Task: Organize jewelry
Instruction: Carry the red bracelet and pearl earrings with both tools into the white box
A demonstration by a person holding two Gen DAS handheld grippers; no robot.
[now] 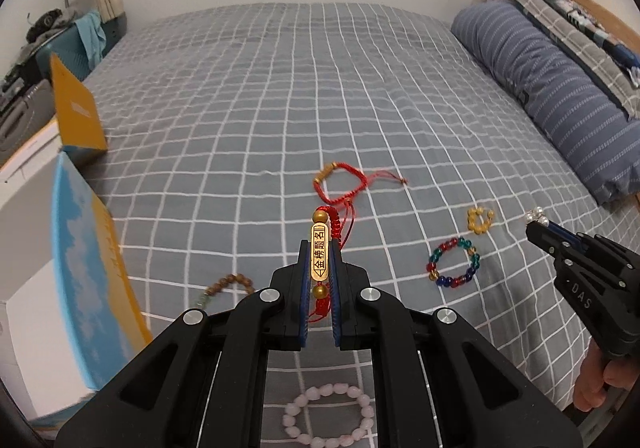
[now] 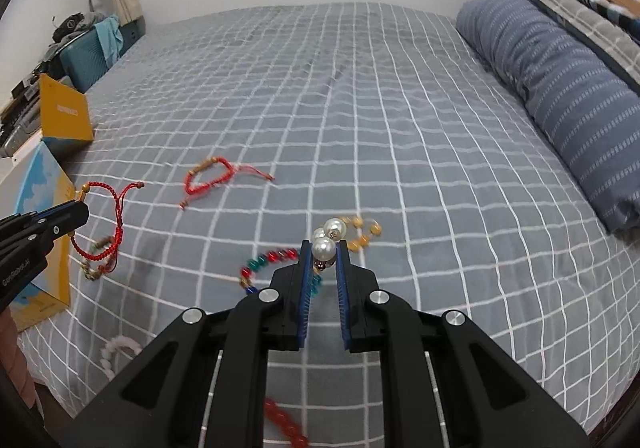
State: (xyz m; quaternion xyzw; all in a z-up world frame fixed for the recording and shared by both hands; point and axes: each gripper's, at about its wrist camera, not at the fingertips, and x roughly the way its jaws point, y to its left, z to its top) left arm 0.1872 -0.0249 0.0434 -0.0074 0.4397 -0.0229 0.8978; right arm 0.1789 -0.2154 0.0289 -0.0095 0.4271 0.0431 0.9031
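Item 1: my left gripper [image 1: 320, 264] is clenched on the gold-plate red cord bracelet [image 1: 320, 254], lifted clear of the checked bedspread [image 1: 280, 87]. Item 2: my right gripper [image 2: 322, 262] is clenched on the pearl piece [image 2: 326, 242], also raised. Likely destination, I judge: the open box [image 1: 76, 260] at nine o'clock. Multicoloured bead bracelet [image 1: 454, 262] remains at three o'clock

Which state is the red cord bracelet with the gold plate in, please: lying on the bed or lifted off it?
Lifted. The left gripper is shut on the red cord bracelet, whose loop hangs clear of the bed.
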